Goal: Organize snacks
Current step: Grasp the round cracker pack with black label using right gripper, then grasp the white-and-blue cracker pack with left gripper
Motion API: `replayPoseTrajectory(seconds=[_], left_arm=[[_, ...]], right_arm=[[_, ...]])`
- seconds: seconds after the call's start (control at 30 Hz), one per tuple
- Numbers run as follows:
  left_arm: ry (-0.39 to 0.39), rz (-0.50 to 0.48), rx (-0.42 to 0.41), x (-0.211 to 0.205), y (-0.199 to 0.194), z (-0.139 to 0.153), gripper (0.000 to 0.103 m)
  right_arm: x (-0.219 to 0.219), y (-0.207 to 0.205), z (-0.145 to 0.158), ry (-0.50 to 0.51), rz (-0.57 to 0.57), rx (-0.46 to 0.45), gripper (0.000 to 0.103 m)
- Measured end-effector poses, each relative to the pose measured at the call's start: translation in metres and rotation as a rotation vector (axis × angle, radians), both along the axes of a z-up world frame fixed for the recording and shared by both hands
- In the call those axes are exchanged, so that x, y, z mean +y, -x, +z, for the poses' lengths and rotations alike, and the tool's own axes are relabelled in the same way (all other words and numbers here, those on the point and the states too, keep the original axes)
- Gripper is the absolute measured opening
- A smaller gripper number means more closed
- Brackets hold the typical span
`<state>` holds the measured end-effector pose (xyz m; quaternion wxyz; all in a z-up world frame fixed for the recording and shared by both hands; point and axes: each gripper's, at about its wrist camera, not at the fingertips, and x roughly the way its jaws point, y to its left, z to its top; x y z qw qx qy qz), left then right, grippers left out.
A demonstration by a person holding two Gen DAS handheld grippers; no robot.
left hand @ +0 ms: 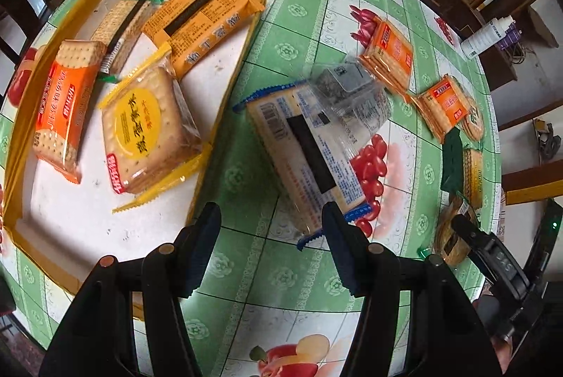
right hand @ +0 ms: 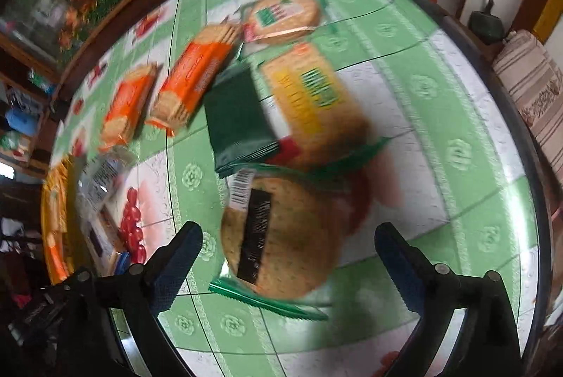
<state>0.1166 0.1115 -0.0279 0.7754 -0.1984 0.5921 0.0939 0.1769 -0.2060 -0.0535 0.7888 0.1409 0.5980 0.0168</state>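
A gold-rimmed white tray (left hand: 218,116) at the left holds several cracker packs, among them a yellow-label pack (left hand: 147,130) and an orange pack (left hand: 67,109). My left gripper (left hand: 271,218) is open and empty, just short of a blue-edged cracker pack (left hand: 309,151) on the tablecloth. A clear wrapper (left hand: 352,92) lies on that pack. My right gripper (right hand: 288,243) is open, its fingers either side of a green-edged round cracker pack (right hand: 281,232). Two orange packs (right hand: 197,77) lie beyond.
A dark green packet (right hand: 239,120), a yellow-green cracker pack (right hand: 313,99) and another round pack (right hand: 281,14) lie past the right gripper. The round table's dark edge (right hand: 520,116) curves on the right. A white bottle (left hand: 485,35) and chairs stand beyond the table.
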Motion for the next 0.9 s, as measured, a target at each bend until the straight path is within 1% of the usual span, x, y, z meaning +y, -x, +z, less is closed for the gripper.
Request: replayPoseTrajectory(seconds=[0.1,0.13,0.17,0.23,0.27,0.3,0.33,0.4,0.5,0.53,0.57,0.63,0.77,0.83,0.87,0.9], left_arm=[[-0.001,0.009,0.002,0.006,-0.001,0.001,0.058],[0.004,0.018,0.002,0.008,-0.002,0.000,0.058],[0.021,0.028,0.003,0.010,-0.004,-0.002,0.058],[0.031,0.052,0.011,0.010,-0.006,-0.004,0.058],[0.037,0.063,0.012,0.008,-0.009,-0.005,0.058],[0.043,0.074,0.010,0.005,-0.012,-0.005,0.058],[0.043,0.084,0.008,0.001,-0.014,-0.005,0.058],[0.048,0.107,0.001,-0.007,-0.019,-0.005,0.058],[0.079,0.158,-0.026,-0.024,-0.028,-0.006,0.058],[0.077,0.162,-0.028,-0.029,-0.031,-0.007,0.058],[0.052,0.169,-0.023,-0.034,-0.036,-0.008,0.058],[-0.022,0.184,-0.008,-0.043,-0.042,-0.009,0.058],[-0.093,0.218,0.027,-0.050,-0.046,-0.012,0.058],[-0.135,0.252,0.065,-0.047,-0.045,-0.013,0.058],[-0.136,0.283,0.088,-0.043,-0.042,-0.015,0.058],[-0.116,0.309,0.094,-0.040,-0.038,-0.017,0.058]], right_arm=[[0.014,-0.005,-0.005,0.071,0.008,0.000,0.101],[0.018,-0.007,-0.008,0.081,0.016,0.011,0.101],[0.021,-0.007,-0.011,0.089,0.025,0.017,0.099],[0.027,-0.007,-0.014,0.142,0.043,0.020,0.096],[0.029,-0.006,-0.014,0.164,0.055,0.011,0.090],[0.030,-0.005,-0.013,0.173,0.063,0.003,0.085],[0.029,-0.005,-0.013,0.182,0.072,0.001,0.084],[0.026,-0.003,-0.013,0.182,0.089,0.004,0.083],[0.019,-0.001,-0.013,0.182,0.115,0.005,0.084],[0.017,-0.001,-0.013,0.182,0.120,0.005,0.084],[0.016,0.000,-0.013,0.180,0.129,0.004,0.084],[0.016,0.001,-0.012,0.179,0.146,0.002,0.084],[0.016,0.003,-0.012,0.176,0.176,-0.003,0.085],[0.016,0.003,-0.012,0.176,0.185,-0.003,0.086],[0.016,0.003,-0.012,0.175,0.191,-0.003,0.086],[0.016,0.002,-0.012,0.171,0.193,-0.004,0.086]])
